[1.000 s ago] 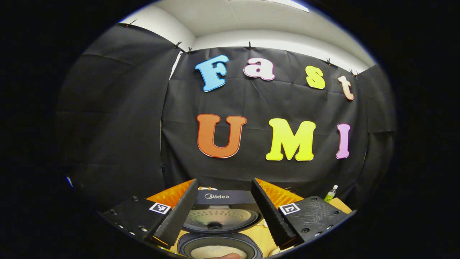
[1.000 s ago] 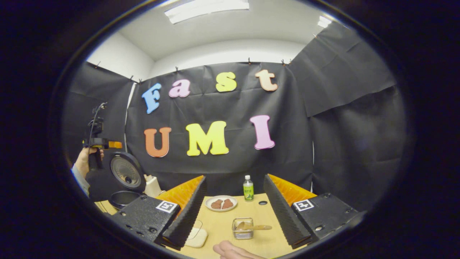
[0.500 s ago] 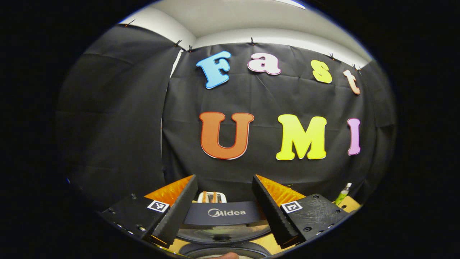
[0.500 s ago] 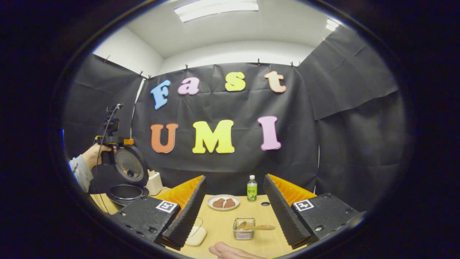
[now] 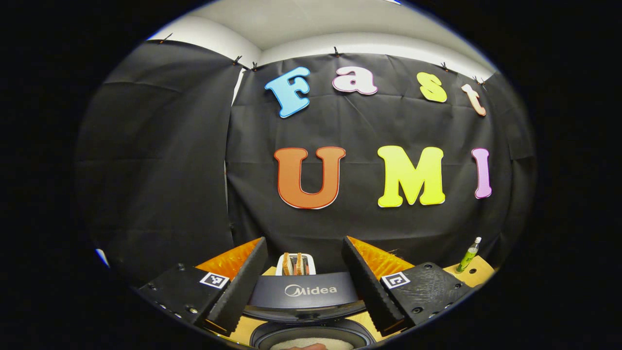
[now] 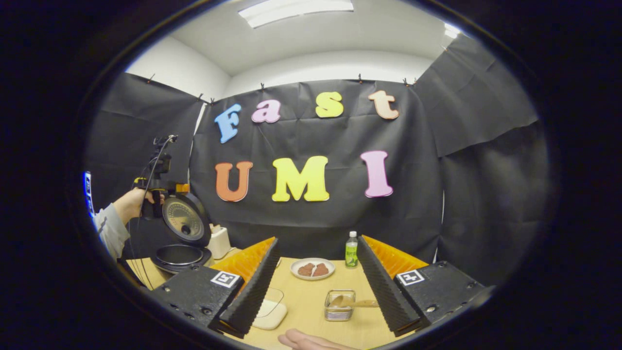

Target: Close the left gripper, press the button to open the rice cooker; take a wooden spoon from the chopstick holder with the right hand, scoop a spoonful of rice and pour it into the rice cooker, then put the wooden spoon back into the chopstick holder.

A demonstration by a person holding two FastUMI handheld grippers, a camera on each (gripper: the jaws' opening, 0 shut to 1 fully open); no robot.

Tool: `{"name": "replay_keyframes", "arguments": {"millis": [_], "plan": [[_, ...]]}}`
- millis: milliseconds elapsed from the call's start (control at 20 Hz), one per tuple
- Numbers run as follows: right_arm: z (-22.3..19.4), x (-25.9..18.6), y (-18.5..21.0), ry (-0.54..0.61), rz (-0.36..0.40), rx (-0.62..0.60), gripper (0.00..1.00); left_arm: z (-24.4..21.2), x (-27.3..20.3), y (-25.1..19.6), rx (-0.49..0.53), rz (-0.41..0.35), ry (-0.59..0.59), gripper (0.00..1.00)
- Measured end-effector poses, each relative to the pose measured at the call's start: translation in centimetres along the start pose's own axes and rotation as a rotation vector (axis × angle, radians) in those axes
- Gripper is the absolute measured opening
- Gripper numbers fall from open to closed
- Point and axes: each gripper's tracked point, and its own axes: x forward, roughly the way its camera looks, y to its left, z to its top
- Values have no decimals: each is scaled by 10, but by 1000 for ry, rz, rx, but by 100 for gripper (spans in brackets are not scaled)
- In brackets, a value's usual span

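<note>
Rice cooker (image 5: 305, 311) sits at the bottom of the left gripper view, lid up, with white rice in the pot's rim at the frame's lower edge; "Midea" is printed in white on the raised dark lid. Left gripper (image 5: 304, 284) is held above it, jaws apart, nothing between them, the lid seen through the gap. A square black-and-white marker tag is on each finger base. White toaster (image 5: 296, 264) with two slices stands behind the lid. Green bottle (image 5: 469, 254) far right on the table edge.

In the right gripper view the rice cooker (image 6: 182, 238) is at the left, lid open, a hand (image 6: 132, 204) holding the other gripper beside the lid. Right gripper (image 6: 315, 287) has jaws apart, empty, above the wooden table (image 6: 303, 304). Chopstick holder (image 6: 339, 306) stands between the fingers; wooden spoon (image 6: 354, 303) rests in it, handle pointing right. Plate (image 6: 313, 268) with brown food and a green bottle (image 6: 351, 250) lie beyond; bottle label too small to read. Clear container (image 6: 269, 309) of rice is just right of the left finger.
</note>
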Motion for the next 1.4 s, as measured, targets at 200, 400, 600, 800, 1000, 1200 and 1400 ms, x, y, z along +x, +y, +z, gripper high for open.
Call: {"name": "replay_keyframes", "arguments": {"millis": [200,400,600,800,1000,1200,1400], "plan": [[-12,5,8,34,22,0,92,-6,-25,-3,-8,11,28,99],[-19,10,6,48,-3,-35,92,-19,-51,-7,-3,-6,16,99],[-34,11,9,84,4,-32,100,-40,-80,-13,9,-31,19,99],[-46,12,7,110,-5,-31,92,-71,-104,-23,18,-73,19,98],[-60,16,3,143,-11,-22,92,-115,-120,-35,15,-115,99,98],[-76,21,0,176,-18,-17,100,-156,-128,-42,-7,-152,165,98],[-85,23,-1,193,-22,0,100,-188,-139,-47,41,-177,170,100]]}}
